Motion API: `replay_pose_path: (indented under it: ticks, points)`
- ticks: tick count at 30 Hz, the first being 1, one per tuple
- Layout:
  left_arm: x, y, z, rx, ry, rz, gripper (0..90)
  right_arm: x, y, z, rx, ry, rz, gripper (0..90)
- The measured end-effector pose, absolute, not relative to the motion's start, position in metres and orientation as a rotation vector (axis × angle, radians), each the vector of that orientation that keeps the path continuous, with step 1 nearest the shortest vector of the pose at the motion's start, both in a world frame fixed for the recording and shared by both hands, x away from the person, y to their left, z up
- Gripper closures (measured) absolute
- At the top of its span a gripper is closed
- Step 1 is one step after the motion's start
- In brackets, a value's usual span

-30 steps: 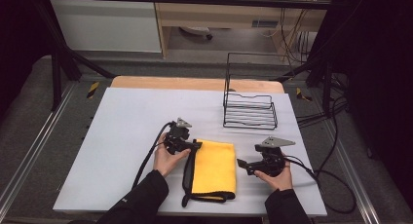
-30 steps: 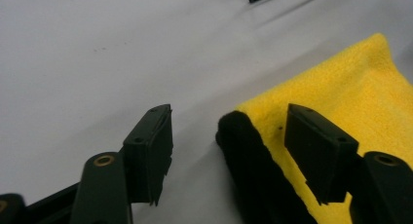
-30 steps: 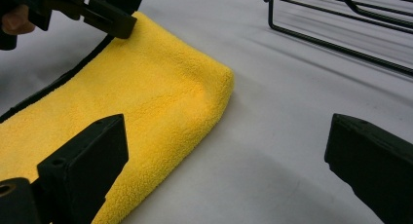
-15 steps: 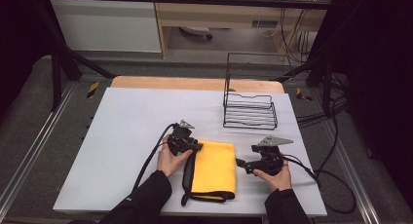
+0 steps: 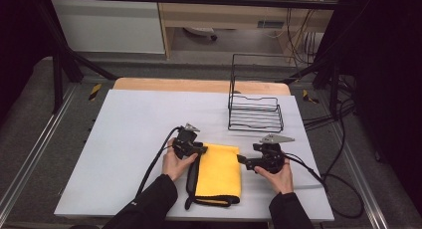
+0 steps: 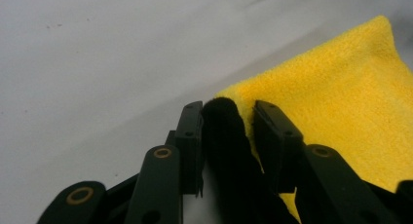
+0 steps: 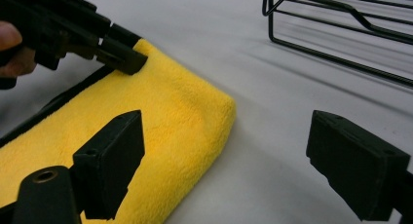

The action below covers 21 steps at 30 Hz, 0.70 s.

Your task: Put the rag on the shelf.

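High view, near edge: my two forearms in dark sleeves enter from the bottom, each hand carrying a black two-jaw gripper with a trailing cable. Between them lies the folded yellow towel (image 5: 219,171), a soft, deep-pile rectangle with rounded fold edges and a black border band (image 5: 191,181) along its left side, resting flat on the smooth pale grey table (image 5: 129,139). My left gripper (image 5: 196,150) sits at the towel's far left corner; in the left gripper view its jaws have just been closing and stand narrow around the upstanding black border (image 6: 221,136), the left pad touching it, though I cannot tell whether the right pad presses yet. My right gripper (image 5: 242,161), topped by a grey three-cornered plate, points at the towel's right edge; in the right gripper view its jaws have just been closing slightly but remain wide apart, one flat matte pad (image 7: 114,160) over the fleece (image 7: 160,131), the other over bare table, nothing clamped. Farther back, beyond the right gripper, a black wire rack (image 5: 256,109) with thin bent rods stands apart from the towel, leaving the path to the towel unobstructed.
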<state>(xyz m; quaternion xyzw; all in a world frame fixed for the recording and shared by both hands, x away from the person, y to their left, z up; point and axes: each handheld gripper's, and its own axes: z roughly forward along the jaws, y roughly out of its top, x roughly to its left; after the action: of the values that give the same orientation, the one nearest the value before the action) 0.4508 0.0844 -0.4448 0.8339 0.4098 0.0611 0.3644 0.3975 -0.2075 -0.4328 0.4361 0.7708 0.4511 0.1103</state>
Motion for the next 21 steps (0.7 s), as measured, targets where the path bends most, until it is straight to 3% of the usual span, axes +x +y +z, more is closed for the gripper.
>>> replay_pose_path:
  ticks: [5, 10, 15, 21]
  points:
    - [0.453, 0.085, -0.445, 2.136, 1.055, 0.143, 65.3, 0.407, -0.202, -0.434, 1.307, 2.246, 1.284, 20.5]
    - [0.449, 0.081, -0.445, 2.156, 1.021, 0.173, 72.8, 0.414, -0.193, -0.441, 1.292, 2.248, 1.26, 37.2]
    - [0.45, 0.083, -0.445, 2.158, 1.008, 0.165, 74.8, 0.419, -0.187, -0.448, 1.334, 2.258, 1.233, 52.5]
    - [0.451, 0.083, -0.445, 2.155, 1.017, 0.157, 75.1, 0.42, -0.184, -0.453, 1.371, 2.302, 1.201, 59.4]
